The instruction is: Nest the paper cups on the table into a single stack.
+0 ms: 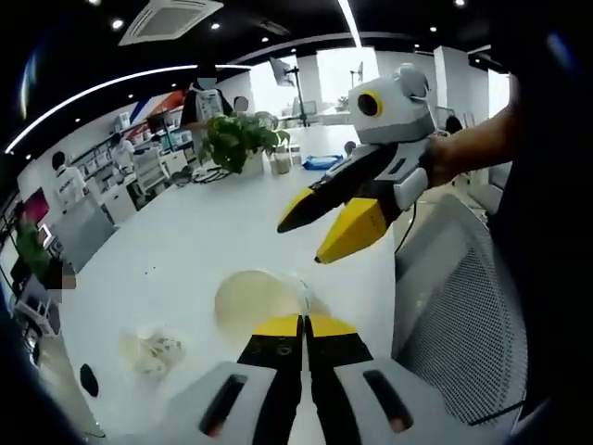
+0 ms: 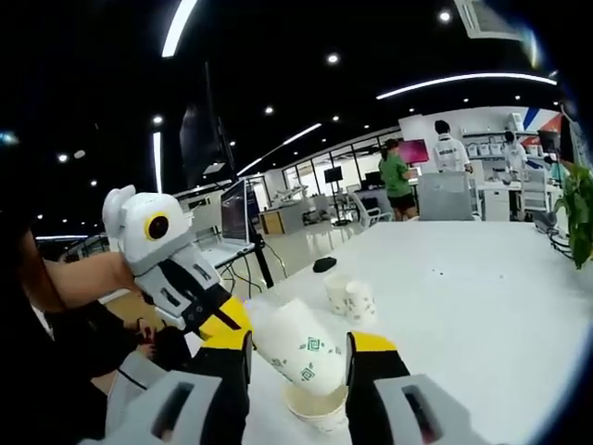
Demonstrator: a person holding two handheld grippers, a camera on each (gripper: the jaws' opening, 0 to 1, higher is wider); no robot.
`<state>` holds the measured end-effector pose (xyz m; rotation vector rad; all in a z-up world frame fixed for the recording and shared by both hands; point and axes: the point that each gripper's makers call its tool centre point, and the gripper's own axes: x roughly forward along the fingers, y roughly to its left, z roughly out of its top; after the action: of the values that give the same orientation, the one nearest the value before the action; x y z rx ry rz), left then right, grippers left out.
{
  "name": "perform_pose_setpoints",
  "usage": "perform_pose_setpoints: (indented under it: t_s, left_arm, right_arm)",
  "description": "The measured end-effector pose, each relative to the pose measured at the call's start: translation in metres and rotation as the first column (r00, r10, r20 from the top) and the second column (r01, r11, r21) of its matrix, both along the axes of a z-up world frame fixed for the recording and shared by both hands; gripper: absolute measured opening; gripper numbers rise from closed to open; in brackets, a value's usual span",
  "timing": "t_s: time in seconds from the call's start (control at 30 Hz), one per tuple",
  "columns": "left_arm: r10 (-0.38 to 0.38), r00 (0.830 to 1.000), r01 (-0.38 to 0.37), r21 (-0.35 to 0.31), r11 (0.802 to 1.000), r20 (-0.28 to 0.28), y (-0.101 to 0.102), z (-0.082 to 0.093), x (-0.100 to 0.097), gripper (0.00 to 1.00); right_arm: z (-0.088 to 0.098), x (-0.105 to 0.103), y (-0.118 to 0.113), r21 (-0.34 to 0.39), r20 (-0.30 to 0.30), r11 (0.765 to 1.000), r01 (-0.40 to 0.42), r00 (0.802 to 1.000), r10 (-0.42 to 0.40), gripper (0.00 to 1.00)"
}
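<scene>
A white paper cup (image 1: 255, 301) with a green logo is held tilted over the white table (image 1: 185, 250), its beige inside facing the left gripper view. My left gripper (image 1: 304, 323) is shut on its rim. In the right gripper view that cup (image 2: 301, 357) slants down toward a second cup (image 2: 315, 410) below it. My right gripper (image 2: 298, 348) is open, a jaw on each side of the tilted cup without pressing it. The left gripper (image 2: 232, 324) comes in from the left. The right gripper (image 1: 302, 241) hangs open above the cup. Two more cups (image 2: 350, 297) stand further along the table.
A potted plant (image 1: 236, 139) stands at the table's far end, and a small black object (image 2: 324, 264) lies beyond the two cups. A grey mesh chair (image 1: 463, 306) stands beside the table edge. People stand by desks in the background.
</scene>
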<state>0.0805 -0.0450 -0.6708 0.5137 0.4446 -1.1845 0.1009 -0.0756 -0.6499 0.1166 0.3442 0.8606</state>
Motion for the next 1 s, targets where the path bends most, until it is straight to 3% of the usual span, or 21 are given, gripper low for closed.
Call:
perform_pose_setpoints:
  t_s: [0.23,0.33,0.53,1.0]
  left_arm:
    - [-0.04,0.997,0.035,0.09,0.995,0.059,-0.002,-0.002,-0.003,0.0]
    - [-0.08,0.991,0.061,0.17,0.984,0.106,-0.002,-0.006,-0.004,0.0]
    - [-0.109,0.987,0.082,0.209,0.975,0.122,-0.007,-0.01,-0.009,0.0]
    - [-0.214,0.96,0.137,0.359,0.923,0.183,-0.012,-0.02,-0.013,0.0]
  right_arm:
    - [0.001,0.006,0.009,-0.027,0.011,1.0,-0.009,1.0,0.009,0.34]
    - [0.002,0.008,0.013,-0.026,0.011,1.0,-0.013,1.0,0.013,0.33]
    - [-0.002,0.012,0.02,-0.04,-0.005,0.999,-0.018,1.0,0.018,0.32]
    - [-0.018,0.021,0.014,-0.081,-0.062,0.996,0.023,0.998,-0.028,0.21]
